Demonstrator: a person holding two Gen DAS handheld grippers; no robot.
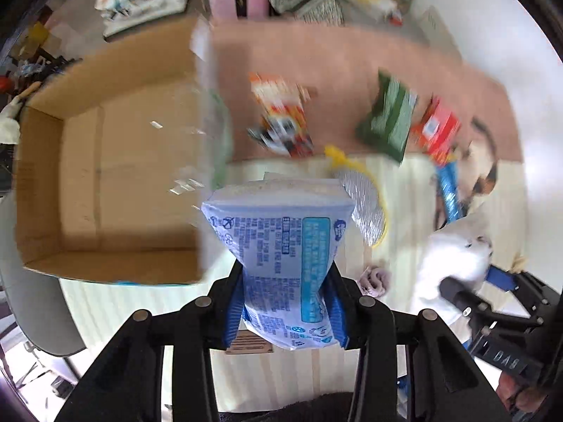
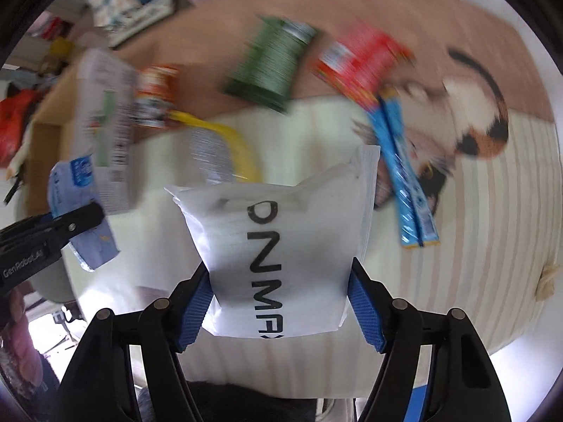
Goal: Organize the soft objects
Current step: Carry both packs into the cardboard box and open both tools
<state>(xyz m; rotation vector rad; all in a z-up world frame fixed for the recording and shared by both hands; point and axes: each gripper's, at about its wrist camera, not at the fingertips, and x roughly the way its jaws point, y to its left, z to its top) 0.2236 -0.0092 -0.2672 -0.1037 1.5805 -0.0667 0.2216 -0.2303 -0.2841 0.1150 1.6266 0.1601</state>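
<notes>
The left gripper (image 1: 285,302) clamps a blue-printed white packet (image 1: 281,242) beside the cardboard box (image 1: 105,176). The right gripper (image 2: 281,302) clamps a white pouch (image 2: 281,246); only "NMA" of its black lettering reads clearly.

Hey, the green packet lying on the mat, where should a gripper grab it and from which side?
Judging from the blur, the green packet lies flat on the brown mat, apart from the red packet. Come from above and pinch across its narrower width near the middle, fingers on the two long edges. Both grippers are full now: left gripper holds a blue pouch, right gripper a white one.
</notes>
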